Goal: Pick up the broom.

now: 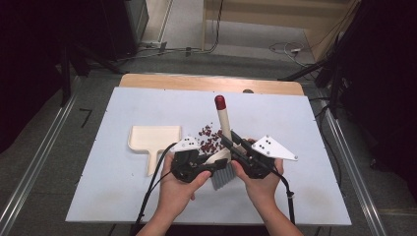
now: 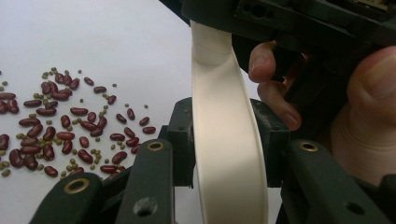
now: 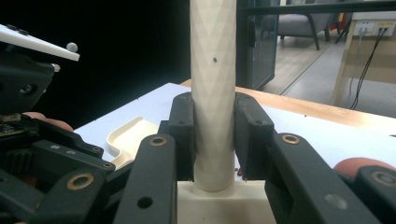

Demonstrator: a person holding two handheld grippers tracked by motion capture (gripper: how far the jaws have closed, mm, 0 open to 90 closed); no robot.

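Brush (image 1: 223, 147): cream handle w/ red end cap, grey bristles at the near end, lying lengthwise at centre of the surface (image 1: 123, 196), cap pointing away from the person. Right gripper (image 1: 235, 142): jaws closed on the brush handle, which the right gripper view shows as a faceted cream post (image 3: 212, 93) rising between the two pads from a cream base block. Left gripper (image 1: 209, 161): jaws clamped on a curved cream band (image 2: 224, 140), apparently part of the brush head; exact part cannot be told. Hands (image 1: 179, 189) come in from the near edge, one per gripper, each w/ a trailing black cable. Beans (image 1: 209, 137): loose scatter of dark red beans mixed w/ small green ones, on the surface just left of the handle; seen in detail in the left gripper view (image 2: 60, 126). Dustpan (image 1: 153, 142): cream, flat, handle toward the person, left of the beans, apart from them. Surface: white board over a wood top, wood strip exposed at the far edge. Room: grey floor, metal rails either side, dark stands and cables beyond, wooden furniture at the back.
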